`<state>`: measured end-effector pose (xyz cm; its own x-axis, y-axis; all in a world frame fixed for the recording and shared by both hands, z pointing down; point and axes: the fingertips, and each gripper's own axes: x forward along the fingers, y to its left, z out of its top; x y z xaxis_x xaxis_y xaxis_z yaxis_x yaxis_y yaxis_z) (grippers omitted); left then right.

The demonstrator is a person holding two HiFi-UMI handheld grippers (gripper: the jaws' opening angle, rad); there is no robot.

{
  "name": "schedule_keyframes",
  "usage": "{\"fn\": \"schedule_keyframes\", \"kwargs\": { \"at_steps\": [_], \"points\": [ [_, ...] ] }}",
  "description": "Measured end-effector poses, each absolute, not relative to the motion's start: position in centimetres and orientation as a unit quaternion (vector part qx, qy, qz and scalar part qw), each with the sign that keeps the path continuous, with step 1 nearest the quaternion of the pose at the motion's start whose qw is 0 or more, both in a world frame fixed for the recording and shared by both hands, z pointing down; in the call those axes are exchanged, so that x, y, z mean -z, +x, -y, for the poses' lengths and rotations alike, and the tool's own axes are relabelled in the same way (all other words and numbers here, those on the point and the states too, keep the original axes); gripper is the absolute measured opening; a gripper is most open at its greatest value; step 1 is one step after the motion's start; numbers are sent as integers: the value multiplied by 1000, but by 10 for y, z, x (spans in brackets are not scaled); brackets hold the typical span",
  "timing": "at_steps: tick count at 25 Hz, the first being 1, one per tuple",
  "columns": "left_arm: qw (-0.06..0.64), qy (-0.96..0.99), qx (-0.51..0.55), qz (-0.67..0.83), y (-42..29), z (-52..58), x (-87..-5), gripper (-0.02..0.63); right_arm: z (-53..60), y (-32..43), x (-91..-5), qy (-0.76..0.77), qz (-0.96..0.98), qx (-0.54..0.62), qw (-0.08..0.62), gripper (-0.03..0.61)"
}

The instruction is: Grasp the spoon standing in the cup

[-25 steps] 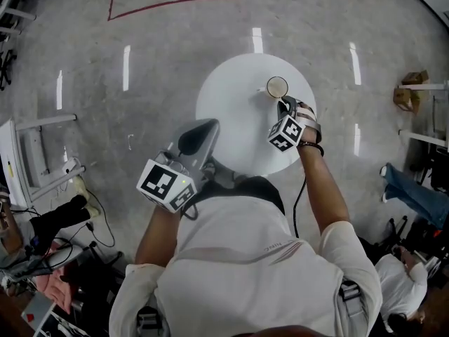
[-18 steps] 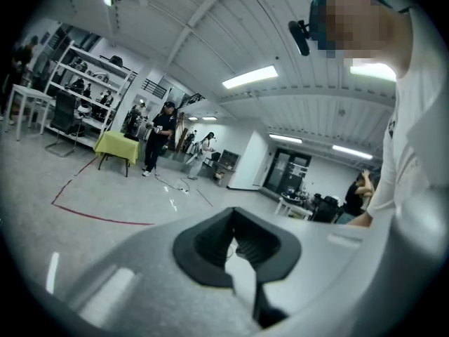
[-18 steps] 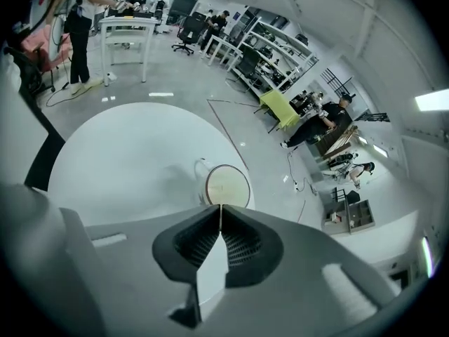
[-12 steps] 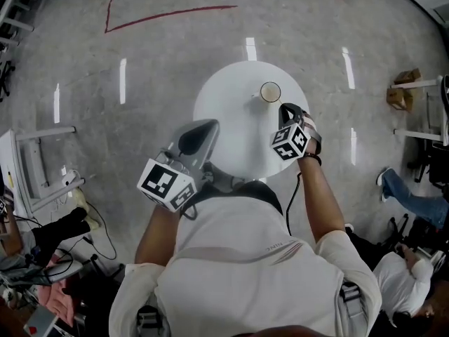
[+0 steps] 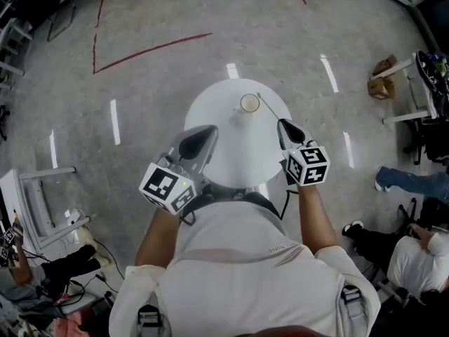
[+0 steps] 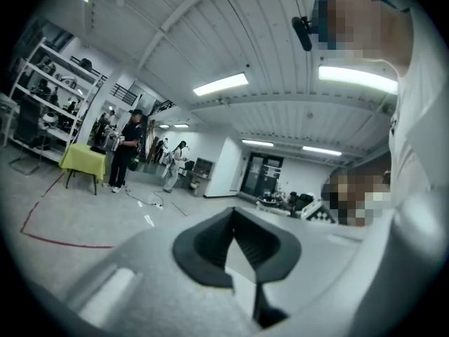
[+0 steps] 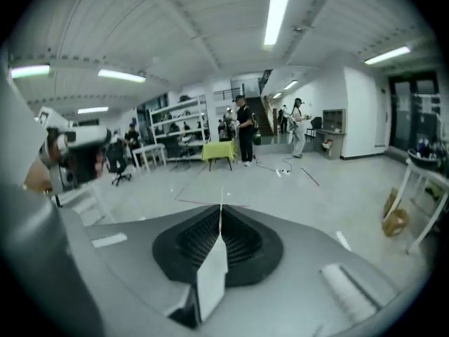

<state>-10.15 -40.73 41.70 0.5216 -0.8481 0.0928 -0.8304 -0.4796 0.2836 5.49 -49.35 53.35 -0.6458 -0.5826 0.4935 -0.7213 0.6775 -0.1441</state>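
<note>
Spoon (image 5: pixel 269 107) is showing as a thin pale line slanting from just beside the far right rim of the cup (image 5: pixel 250 103) to the tips of the right gripper (image 5: pixel 283 123), over the right part of the round white table (image 5: pixel 217 156). I am judging it to be light, stiff and slick, with a narrow handle that could swivel or slide in a pinch. The best hold is probably well along the handle, flat faces against the pads, not at its very end. In the right gripper view the jaws are pressing together with a fine sliver of handle poking out beyond them, so that claw is clamping the spoon. Whether the bowl end is sitting inside the cup or hanging above it I cannot tell. That gripper is pointing away from me, roughly level, looking across the room and not at the table. The left gripper (image 5: pixel 208 130) is hovering at the table's near left edge, jaws closed on nothing.
</note>
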Motion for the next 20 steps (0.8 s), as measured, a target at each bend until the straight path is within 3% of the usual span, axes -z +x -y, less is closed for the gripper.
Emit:
{"fn": "schedule_keyframes", "kwargs": {
  "at_steps": [4, 10, 20],
  "points": [
    [126, 875, 29, 467, -77, 403, -394, 3, 475, 83, -470, 384, 902, -166, 106, 11],
    [91, 891, 30, 443, -66, 387, -367, 3, 441, 104, -407, 408, 901, -148, 13, 11],
    [72, 895, 38, 438, -46, 369, -347, 3, 420, 121, -376, 409, 905, -115, -3, 11]
  ]
}}
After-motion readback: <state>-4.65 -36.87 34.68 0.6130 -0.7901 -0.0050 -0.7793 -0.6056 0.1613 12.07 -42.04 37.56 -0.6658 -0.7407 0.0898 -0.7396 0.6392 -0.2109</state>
